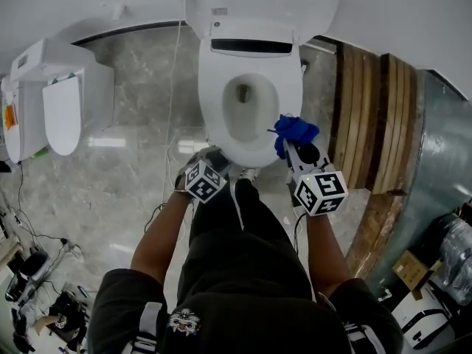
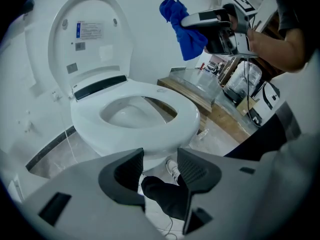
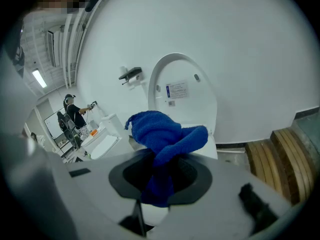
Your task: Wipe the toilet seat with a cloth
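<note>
Step in hand: approach, wiping not yet begun. The right gripper (image 3: 160, 176) has its jaws pressed onto a blue bunched terry cloth (image 3: 165, 134); a wad bulges out ahead of the jaws and a tail hangs back between them. The left gripper view shows this cloth held up in the air, well clear of the white oval plastic toilet seat (image 2: 186, 115), which lies ahead of and below the right gripper. The seat is down on the bowl and the white lid (image 2: 90, 29) stands raised behind it. The left gripper (image 2: 160, 171) has its jaws spread with nothing between the pads; only a dark trouser leg (image 2: 165, 196) and a shoe show beyond them. It hangs low, just short of the seat's front rim, and is apart from it. Judgement: no part of the ring has been wiped, so the task is at its start. The next move calls for lowering the right gripper until the wad presses on the near right rim. It should then be dragged round the ring with the grip kept firm, so the tail does not slip free. The left gripper need only stay out of that path.
</note>
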Demonstrator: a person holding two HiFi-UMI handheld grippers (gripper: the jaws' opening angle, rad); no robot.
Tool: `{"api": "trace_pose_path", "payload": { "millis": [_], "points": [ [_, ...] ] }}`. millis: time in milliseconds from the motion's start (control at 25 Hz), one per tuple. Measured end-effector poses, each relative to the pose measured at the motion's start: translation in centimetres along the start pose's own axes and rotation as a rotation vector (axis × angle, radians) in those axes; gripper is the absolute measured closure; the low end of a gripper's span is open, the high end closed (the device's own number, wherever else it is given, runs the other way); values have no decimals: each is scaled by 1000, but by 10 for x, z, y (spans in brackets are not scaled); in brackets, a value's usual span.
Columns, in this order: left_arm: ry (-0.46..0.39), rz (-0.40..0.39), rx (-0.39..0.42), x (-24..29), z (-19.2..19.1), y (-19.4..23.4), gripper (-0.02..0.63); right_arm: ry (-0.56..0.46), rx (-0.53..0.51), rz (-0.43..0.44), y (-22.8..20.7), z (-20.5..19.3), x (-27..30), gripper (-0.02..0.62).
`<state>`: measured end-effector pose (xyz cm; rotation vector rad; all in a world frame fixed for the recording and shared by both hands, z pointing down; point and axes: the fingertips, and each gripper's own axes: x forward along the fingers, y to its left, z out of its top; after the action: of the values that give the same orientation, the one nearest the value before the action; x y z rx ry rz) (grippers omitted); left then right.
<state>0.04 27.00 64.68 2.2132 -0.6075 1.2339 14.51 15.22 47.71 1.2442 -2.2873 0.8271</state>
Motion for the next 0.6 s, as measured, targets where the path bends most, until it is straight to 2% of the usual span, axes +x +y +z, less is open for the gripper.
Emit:
{"api": "trace_pose_path", "payload": {
  "millis": [200, 400, 600],
  "points": [
    [54, -19, -17, 25, -24, 3, 401, 59, -8, -12, 1, -35, 17, 515],
    [106, -6, -27, 60, -41, 8, 432, 88, -13, -22, -6, -53, 26, 515],
    [145, 7, -119, 90, -57, 16, 446, 115, 6, -38, -10, -75, 36, 515]
  ]
}}
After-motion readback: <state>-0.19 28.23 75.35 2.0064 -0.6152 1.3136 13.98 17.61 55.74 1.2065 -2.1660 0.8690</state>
